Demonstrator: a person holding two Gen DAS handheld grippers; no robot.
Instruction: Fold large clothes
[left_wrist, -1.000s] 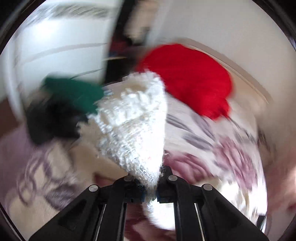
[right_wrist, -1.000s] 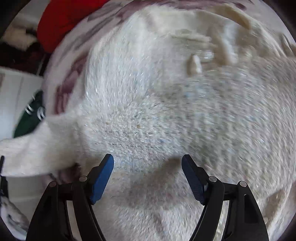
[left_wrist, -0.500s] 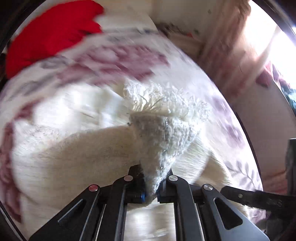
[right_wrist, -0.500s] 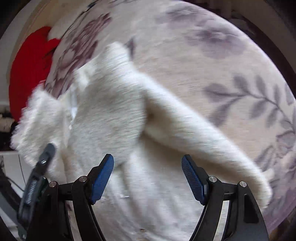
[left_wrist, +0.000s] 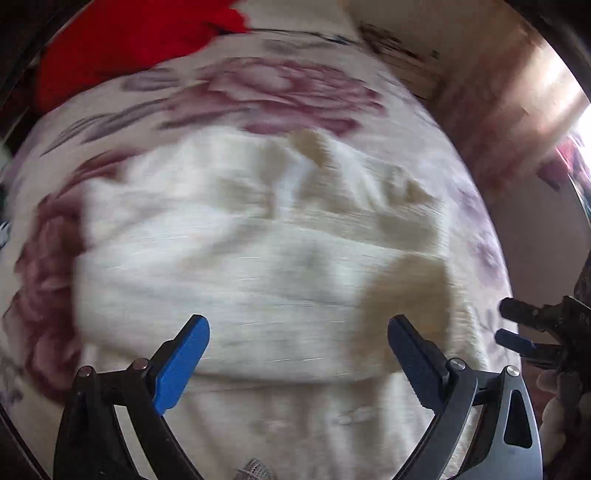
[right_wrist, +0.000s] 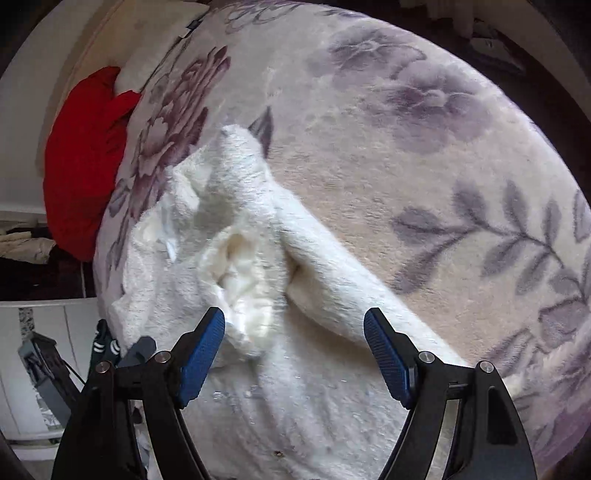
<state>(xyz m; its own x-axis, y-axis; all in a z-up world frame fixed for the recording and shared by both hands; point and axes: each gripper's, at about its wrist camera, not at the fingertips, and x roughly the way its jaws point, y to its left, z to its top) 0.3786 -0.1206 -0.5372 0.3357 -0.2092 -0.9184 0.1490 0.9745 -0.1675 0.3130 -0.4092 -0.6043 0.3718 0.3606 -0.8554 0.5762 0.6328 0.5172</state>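
**Item: sweater** (right_wrist: 258, 258). White, fluffy knit, lying on the floral blanket (right_wrist: 424, 166) of a bed. One sleeve (right_wrist: 332, 266) lies stretched diagonally along its near edge. A second part is bunched in a loose heap near the middle, lining showing. The left view is motion-blurred but shows the same garment spread below the claw.

**Item: left claw** (left_wrist: 299, 354). Change noted: a second ago it pinched a fringed part of the sweater and carried it across; half a second ago it was still pinched. Now the jaws are opening, already wide apart, with nothing between the pads; the sweater lies beneath them, released.

**Item: right claw** (right_wrist: 295, 350). Spread, empty, hovering over the sweater body, just short of the bunched heap. Its spread matches the earlier frames.

**Other:** red cloth (right_wrist: 88, 177) at the blanket's far edge, well apart from the sweater.

**Assessment:** the carried part has been laid over the body, so one fold-in appears done, though untidily. Judged remaining: the outstretched sleeve to be brought in, the heap flattened, then the body halved.
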